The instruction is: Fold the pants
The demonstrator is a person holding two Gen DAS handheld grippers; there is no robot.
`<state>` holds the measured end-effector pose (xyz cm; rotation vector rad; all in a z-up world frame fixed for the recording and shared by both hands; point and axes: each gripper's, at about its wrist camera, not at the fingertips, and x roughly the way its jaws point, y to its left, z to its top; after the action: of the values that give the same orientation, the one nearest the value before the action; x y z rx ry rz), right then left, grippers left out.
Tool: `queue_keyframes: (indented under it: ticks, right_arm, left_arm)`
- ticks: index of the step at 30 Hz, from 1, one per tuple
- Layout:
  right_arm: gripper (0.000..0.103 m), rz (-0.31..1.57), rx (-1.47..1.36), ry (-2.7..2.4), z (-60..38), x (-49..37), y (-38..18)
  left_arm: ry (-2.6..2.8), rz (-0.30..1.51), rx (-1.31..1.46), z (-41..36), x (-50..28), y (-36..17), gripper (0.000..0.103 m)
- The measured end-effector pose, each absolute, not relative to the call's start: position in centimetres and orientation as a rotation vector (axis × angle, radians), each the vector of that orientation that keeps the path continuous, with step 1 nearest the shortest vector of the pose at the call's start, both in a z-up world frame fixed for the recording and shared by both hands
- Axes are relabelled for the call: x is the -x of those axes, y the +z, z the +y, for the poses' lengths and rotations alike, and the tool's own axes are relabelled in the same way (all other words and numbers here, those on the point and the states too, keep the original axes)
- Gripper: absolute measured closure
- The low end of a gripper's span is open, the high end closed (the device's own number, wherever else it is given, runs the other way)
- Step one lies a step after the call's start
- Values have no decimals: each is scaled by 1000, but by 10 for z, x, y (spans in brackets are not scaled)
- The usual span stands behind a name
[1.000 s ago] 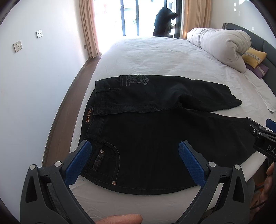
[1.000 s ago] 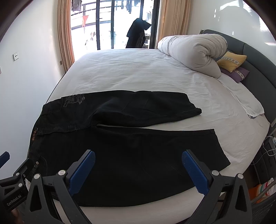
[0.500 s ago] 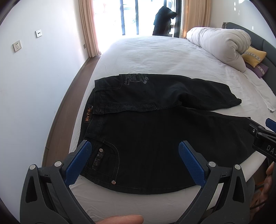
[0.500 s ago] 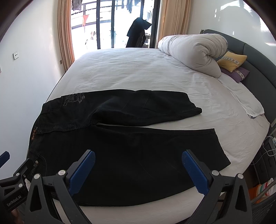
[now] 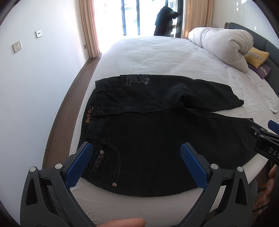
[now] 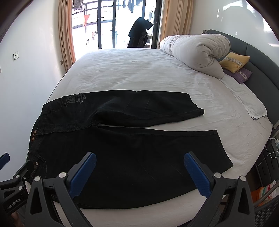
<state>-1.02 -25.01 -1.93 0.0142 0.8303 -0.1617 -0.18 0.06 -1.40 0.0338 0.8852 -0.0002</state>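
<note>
A white bed (image 6: 139,73) carries black pants (image 6: 132,153) spread flat along its near edge, waist to the left, while the left gripper (image 5: 134,164) and right gripper (image 6: 139,172) hover above them, both released, jaws wide.

Right gripper (image 5: 266,138) cut off by the left view's right edge, waistband label (image 5: 88,116) lettering too small to read, balcony (image 5: 132,15) overexposed, fingertip (image 5: 125,222) cropped at bottom.

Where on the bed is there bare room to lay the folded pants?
Bare white sheet runs from the black jeans to the window, bordered right by the rolled white duvet. The near edge is crowded by the jeans.
</note>
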Motion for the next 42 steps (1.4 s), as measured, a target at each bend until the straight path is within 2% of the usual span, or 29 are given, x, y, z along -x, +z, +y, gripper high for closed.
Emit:
queue_keyframes:
  ticks: [20, 35, 42]
  right_arm:
    - [0, 848, -6, -156, -251, 8, -31]
    - [0, 903, 10, -141, -250, -11, -48]
    - [0, 909, 45, -78, -249, -29, -53]
  left_arm:
    - [-3, 905, -36, -6, 3, -24, 0]
    - [-16, 957, -19, -4, -19, -41, 0]
    - [-143, 1019, 95, 15, -54, -52, 0]
